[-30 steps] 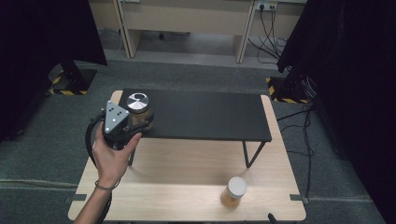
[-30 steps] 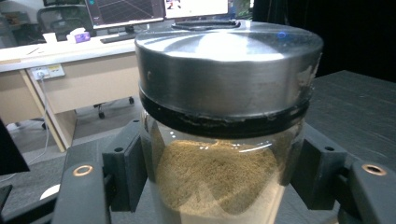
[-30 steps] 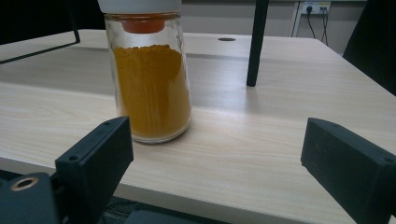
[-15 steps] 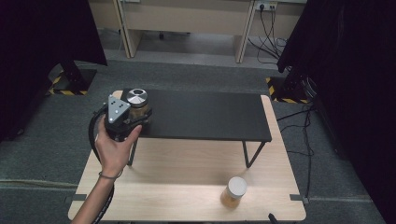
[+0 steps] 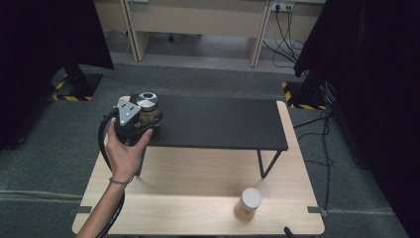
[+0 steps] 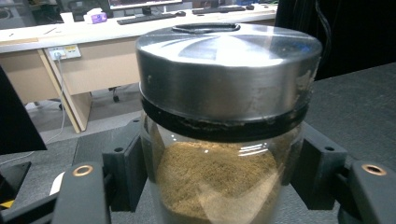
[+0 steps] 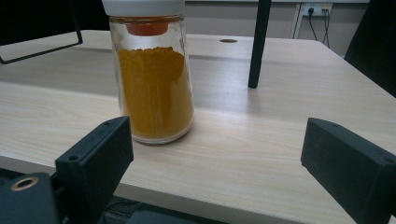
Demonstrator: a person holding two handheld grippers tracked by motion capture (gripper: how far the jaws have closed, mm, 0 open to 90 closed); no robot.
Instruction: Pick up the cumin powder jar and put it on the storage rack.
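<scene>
At the left end of the black shelf (image 5: pixel 218 124), the person's left hand (image 5: pixel 126 148) reaches in from the bottom edge, forearm angled up and slightly right, wrapped around the left gripper (image 5: pixel 141 121). Its jaws sit closed against both sides of a glass jar (image 5: pixel 147 108) with a metal lid; in the left gripper view the jar (image 6: pixel 224 140) stands upright between the two black pads, its glass body about half full of brownish powder, a dark seal ring under the steel cap. The jar's base is cut off by the bottom of that view, so I cannot tell whether it rests on the shelf. Farther right, on the wooden table (image 5: pixel 188 198) below the shelf, stands a second jar (image 5: pixel 247 203) with a white lid. The right gripper view shows it as a tapered glass of orange-yellow powder (image 7: pixel 154 84), its lid cropped at the top, ahead of the right gripper (image 7: pixel 217 154), whose jaws stand wide apart and touch nothing.
</scene>
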